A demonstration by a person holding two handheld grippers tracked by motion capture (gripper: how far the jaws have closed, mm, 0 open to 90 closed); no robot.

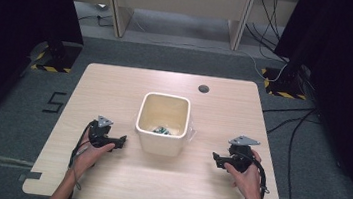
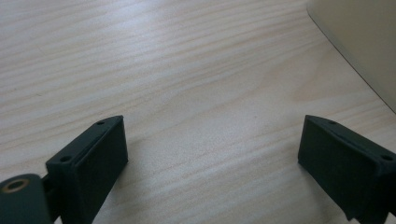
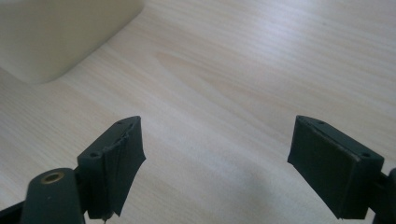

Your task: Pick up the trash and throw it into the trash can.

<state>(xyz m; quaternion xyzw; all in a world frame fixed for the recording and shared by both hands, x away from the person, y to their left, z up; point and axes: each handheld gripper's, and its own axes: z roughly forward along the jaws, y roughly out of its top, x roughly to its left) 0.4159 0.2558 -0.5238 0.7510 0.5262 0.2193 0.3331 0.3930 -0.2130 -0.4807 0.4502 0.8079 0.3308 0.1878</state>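
A cream plastic bin (image 1: 162, 123) stands in the middle of the light wooden table (image 1: 115, 87), with some small greenish and white items (image 1: 161, 129) at its bottom. My left gripper (image 1: 122, 140) rests low over the table just left of the bin, jaws pointing toward it. In the left gripper view the left gripper (image 2: 212, 154) is open over bare wood, the bin's wall (image 2: 359, 37) at upper right. My right gripper (image 1: 215, 158) sits right of the bin, pointing left. In the right gripper view the right gripper (image 3: 217, 158) is open and empty, the bin (image 3: 56, 32) at upper left.
A small dark round grommet (image 1: 204, 88) is set in the table near its far edge. Black stands with yellow-black striped bases (image 1: 53, 60) flank the table, and cables (image 1: 288, 117) run over the floor at the right. Desks stand behind.
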